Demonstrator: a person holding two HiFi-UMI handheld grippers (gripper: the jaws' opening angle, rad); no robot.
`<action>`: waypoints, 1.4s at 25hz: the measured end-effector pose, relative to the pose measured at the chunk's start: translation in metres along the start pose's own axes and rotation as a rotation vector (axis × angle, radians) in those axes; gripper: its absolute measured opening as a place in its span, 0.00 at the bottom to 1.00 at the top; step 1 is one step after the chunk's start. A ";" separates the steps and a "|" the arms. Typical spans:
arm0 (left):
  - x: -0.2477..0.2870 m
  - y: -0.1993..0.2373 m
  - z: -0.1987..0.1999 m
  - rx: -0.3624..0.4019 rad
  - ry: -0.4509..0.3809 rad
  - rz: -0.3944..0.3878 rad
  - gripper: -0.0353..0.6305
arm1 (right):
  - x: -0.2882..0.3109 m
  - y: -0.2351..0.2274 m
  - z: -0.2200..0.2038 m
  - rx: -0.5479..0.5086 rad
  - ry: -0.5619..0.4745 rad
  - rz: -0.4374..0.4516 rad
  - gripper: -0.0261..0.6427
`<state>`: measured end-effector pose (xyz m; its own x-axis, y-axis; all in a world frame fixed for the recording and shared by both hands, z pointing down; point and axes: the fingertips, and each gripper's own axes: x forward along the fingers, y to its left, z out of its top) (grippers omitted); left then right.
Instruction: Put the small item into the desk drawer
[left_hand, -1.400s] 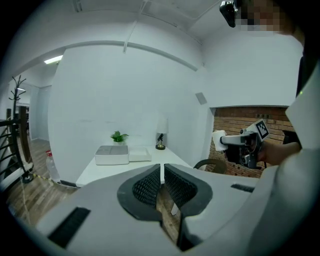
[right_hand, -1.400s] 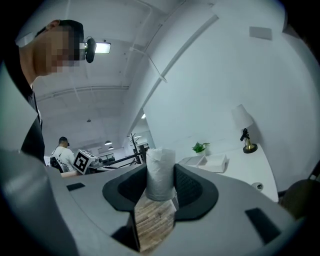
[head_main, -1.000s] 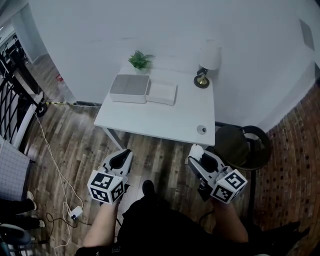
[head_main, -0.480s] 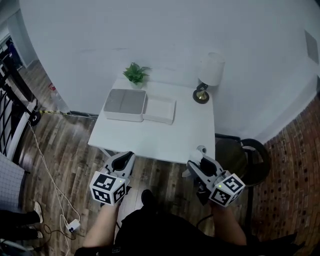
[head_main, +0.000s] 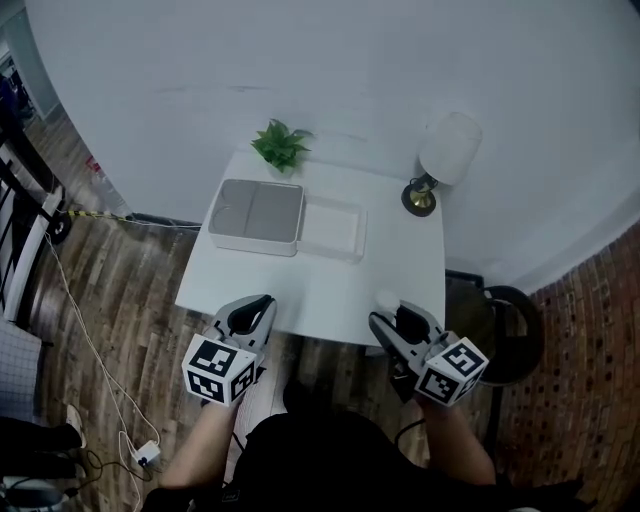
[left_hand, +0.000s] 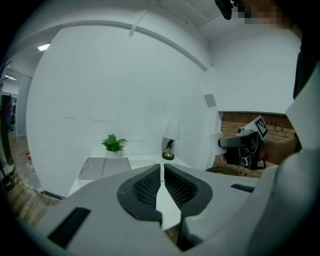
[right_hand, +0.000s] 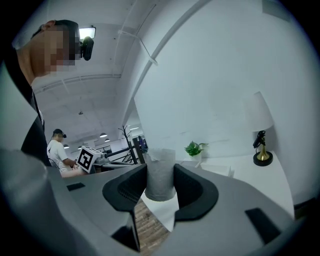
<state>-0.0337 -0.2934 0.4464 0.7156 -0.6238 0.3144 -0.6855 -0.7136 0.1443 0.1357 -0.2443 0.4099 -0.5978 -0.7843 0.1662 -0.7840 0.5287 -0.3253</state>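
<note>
Desk: white rectangular tabletop (head_main: 320, 285) against the wall, front half bare, near edge under both gripper tips.
Back row: flat grey box (head_main: 257, 215) with white shallow tray (head_main: 333, 228) just beside it (green potted plant (head_main: 280, 145) and white-shaded brass lamp (head_main: 440, 165) behind).
Left gripper (head_main: 256, 306): jaws together, empty.
Right gripper (head_main: 390, 318): clamped on small pale grey cylinder (right_hand: 160, 181), at the desk's near right edge.

Both forearms out front, level. My left gripper (head_main: 256, 306) has its jaws together, empty. My right gripper (head_main: 390, 316) clamps the small item (right_hand: 160, 181).
</note>
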 end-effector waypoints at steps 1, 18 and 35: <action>0.003 0.005 0.001 0.004 0.002 -0.003 0.10 | 0.006 -0.001 0.001 -0.001 0.000 0.002 0.28; 0.076 0.012 0.025 -0.022 0.024 0.051 0.10 | 0.027 -0.094 0.027 0.030 0.003 0.009 0.28; 0.132 -0.012 0.046 0.009 0.048 0.123 0.10 | 0.036 -0.177 0.010 0.000 0.092 0.067 0.28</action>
<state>0.0750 -0.3822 0.4436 0.6191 -0.6907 0.3737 -0.7661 -0.6358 0.0938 0.2541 -0.3692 0.4642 -0.6617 -0.7140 0.2287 -0.7417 0.5788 -0.3390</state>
